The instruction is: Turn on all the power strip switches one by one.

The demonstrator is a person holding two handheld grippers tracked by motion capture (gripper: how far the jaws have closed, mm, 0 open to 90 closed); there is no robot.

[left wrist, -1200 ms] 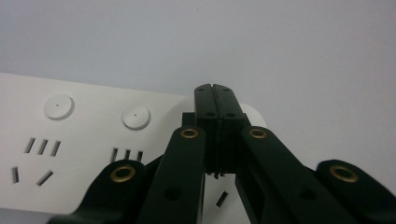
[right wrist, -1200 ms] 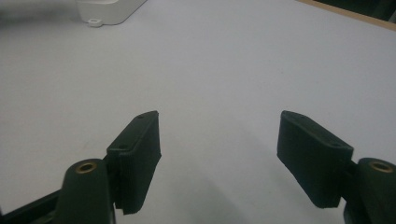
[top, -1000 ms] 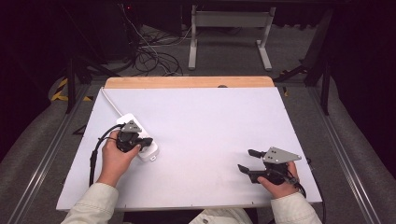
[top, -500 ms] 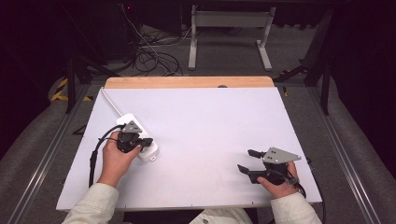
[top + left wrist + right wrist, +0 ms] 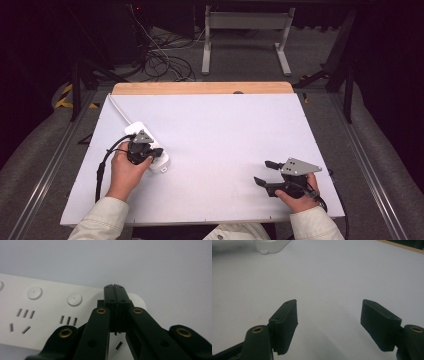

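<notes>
overhead forward-down, two close jaw-level views (shared power strip)

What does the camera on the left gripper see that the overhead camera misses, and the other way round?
Left gripper view: the white plastic power strip up close, with its socket slots and round buttons, and the left gripper pressed shut just above it.

High view: the right gripper open over bare table, both hands, the strip's white cord, and tangled black cables on the floor.

Both: the strip, the left gripper, and the white table surface.
</notes>
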